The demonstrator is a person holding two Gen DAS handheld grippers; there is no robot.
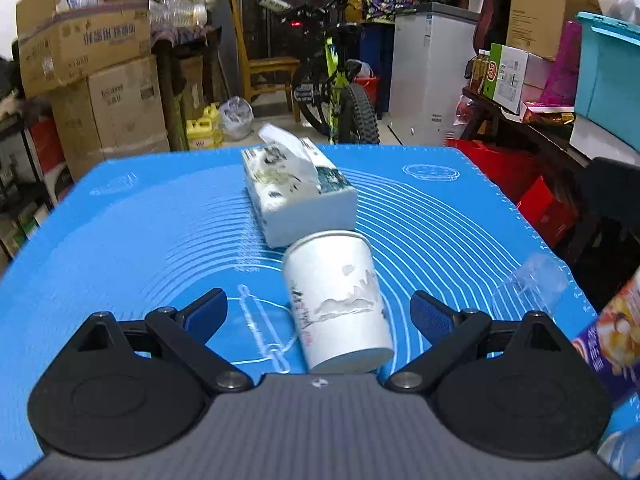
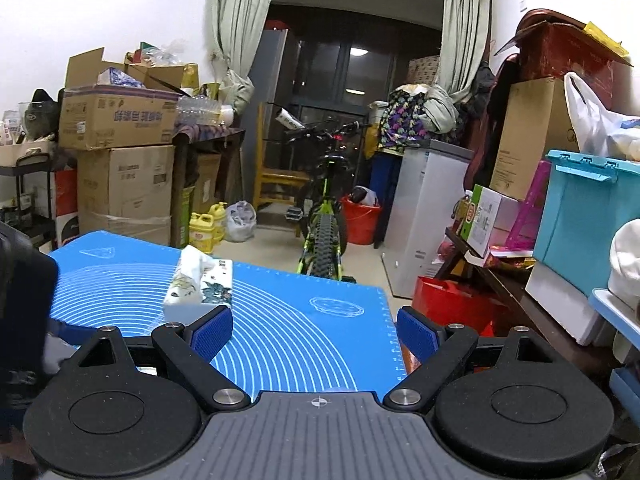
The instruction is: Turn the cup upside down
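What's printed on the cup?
The cup is white with a grey ink-wash landscape and dark calligraphy; clearest in the left wrist view.

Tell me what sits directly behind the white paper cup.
A white tissue box sits right behind the white paper cup on the blue mat. Its near lower corner is hidden by the cup; contact is unclear.

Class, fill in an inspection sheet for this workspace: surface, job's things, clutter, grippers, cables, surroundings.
Surface: blue mat with white ring markings.
Job's things: paper cup, tilted, between the open fingers, untouched.
Clutter: tissue pack behind the cup; clear plastic piece at the mat's right edge.
Grippers: left hand-held gripper open around the cup; right hand-held gripper open, holding nothing.
Cables: nothing seen.
Surroundings: cardboard boxes, bicycle, white freezer.
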